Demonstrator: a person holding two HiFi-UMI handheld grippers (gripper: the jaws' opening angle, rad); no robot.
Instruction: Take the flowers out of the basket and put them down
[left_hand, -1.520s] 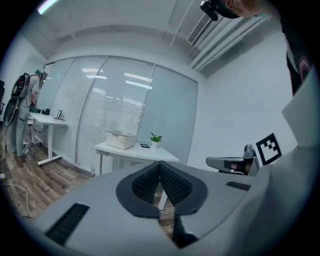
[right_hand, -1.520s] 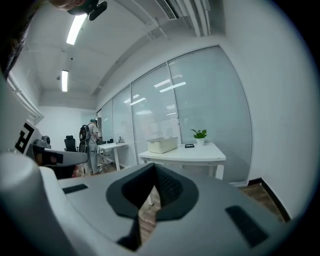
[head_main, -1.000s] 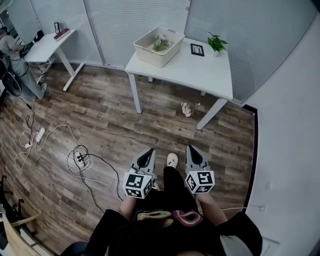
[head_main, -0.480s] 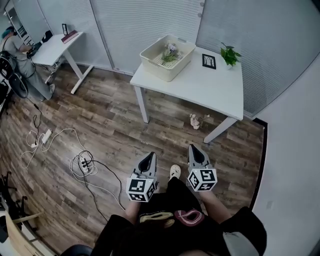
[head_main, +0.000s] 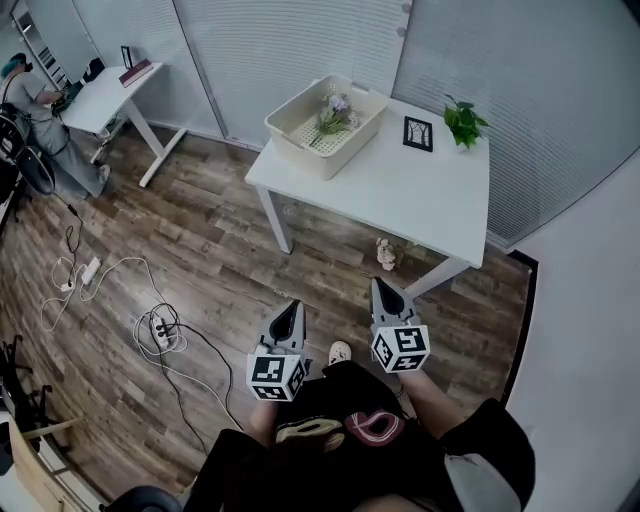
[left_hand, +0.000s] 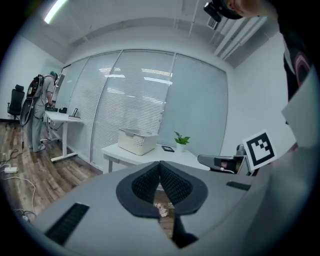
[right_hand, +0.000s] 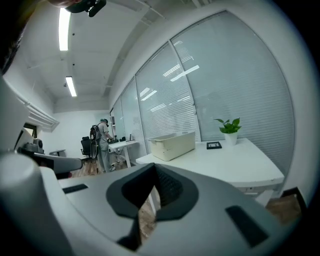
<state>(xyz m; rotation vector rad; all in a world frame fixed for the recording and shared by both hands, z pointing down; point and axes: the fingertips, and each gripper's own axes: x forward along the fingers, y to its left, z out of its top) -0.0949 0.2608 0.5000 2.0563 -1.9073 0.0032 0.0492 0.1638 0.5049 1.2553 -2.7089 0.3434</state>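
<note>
Change: both hand-held grippers are sitting slightly higher in the head view than a second earlier, and the white surface is looming nearer; the person is walking up to it.
Left hand-held gripper: clenching on nothing, pads meeting, pointing at the surface, well apart from it.
Right hand-held gripper: likewise clenching empty, riding beside the left.
Flowers: lying inside the basket, which is standing at the surface's far left corner.
Step in hand: approaching; removal is not yet starting, by my judgement.
Next move: closing the gap, releasing one pair of jaws, reaching over the basket rim for the stems.
Count: two hand-held grippers, one basket, one bunch of flowers, one potted plant, one framed picture, one pale clump lying on the floor.
</note>
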